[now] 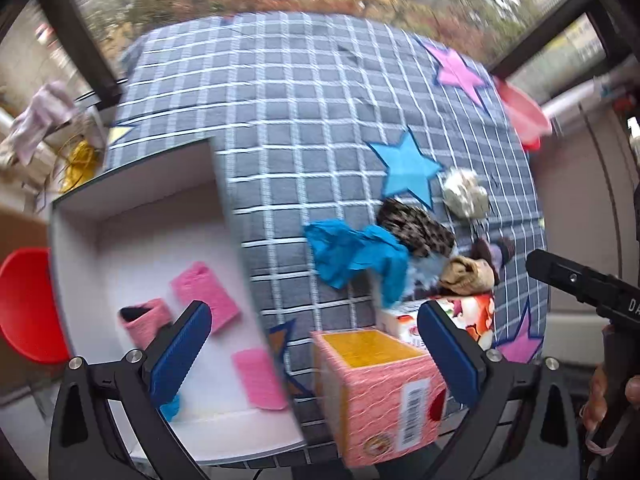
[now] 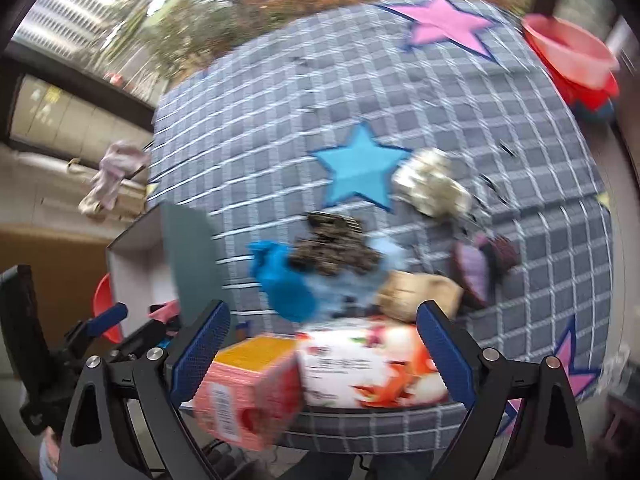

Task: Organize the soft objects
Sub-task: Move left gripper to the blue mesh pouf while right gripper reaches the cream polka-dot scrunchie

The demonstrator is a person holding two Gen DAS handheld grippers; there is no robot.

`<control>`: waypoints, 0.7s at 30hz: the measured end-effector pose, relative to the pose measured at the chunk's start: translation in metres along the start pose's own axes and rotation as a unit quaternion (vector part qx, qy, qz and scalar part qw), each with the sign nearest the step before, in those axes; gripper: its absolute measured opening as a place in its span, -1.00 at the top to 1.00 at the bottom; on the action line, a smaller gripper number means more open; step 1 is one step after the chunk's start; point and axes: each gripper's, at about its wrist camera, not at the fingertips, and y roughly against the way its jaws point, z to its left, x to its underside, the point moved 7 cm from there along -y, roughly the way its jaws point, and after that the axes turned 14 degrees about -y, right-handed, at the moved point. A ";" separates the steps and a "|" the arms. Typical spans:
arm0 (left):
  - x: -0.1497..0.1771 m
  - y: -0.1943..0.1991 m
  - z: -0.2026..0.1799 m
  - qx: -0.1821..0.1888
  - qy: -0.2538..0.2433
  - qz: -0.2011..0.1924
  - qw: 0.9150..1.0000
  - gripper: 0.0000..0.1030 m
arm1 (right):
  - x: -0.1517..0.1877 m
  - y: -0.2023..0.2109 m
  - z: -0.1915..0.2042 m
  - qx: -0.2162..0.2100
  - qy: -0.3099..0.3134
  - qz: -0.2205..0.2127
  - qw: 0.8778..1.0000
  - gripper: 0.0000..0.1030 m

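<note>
A white open box sits at the table's left and holds three pink knitted pieces. A pile of soft things lies mid-table: a blue cloth, a leopard-print piece, a tan piece, a purple-brown piece and a pale crumpled piece. My left gripper is open and empty over the box's right edge. My right gripper is open and empty above the cartons; the pile lies beyond it.
A pink carton with a yellow top and a floral white carton stand at the table's front edge. The table has a grey checked cloth with stars. Red basins sit at the far right; a red bowl sits left.
</note>
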 end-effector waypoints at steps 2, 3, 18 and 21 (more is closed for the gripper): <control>-0.012 -0.015 -0.012 0.003 -0.022 0.025 0.999 -0.99 | -0.002 -0.002 -0.021 0.002 -0.019 0.003 1.000 -0.85; -0.016 -0.023 -0.016 0.000 -0.033 0.038 0.999 -0.99 | -0.003 -0.003 -0.032 0.002 -0.029 0.006 1.000 -0.85; -0.041 -0.124 -0.022 -0.055 -0.149 0.240 0.958 -0.99 | -0.023 -0.022 -0.111 -0.007 -0.094 0.038 0.995 -0.85; -0.040 -0.139 -0.010 -0.065 -0.143 0.271 0.950 -0.99 | -0.026 -0.027 -0.117 -0.010 -0.098 0.047 0.994 -0.85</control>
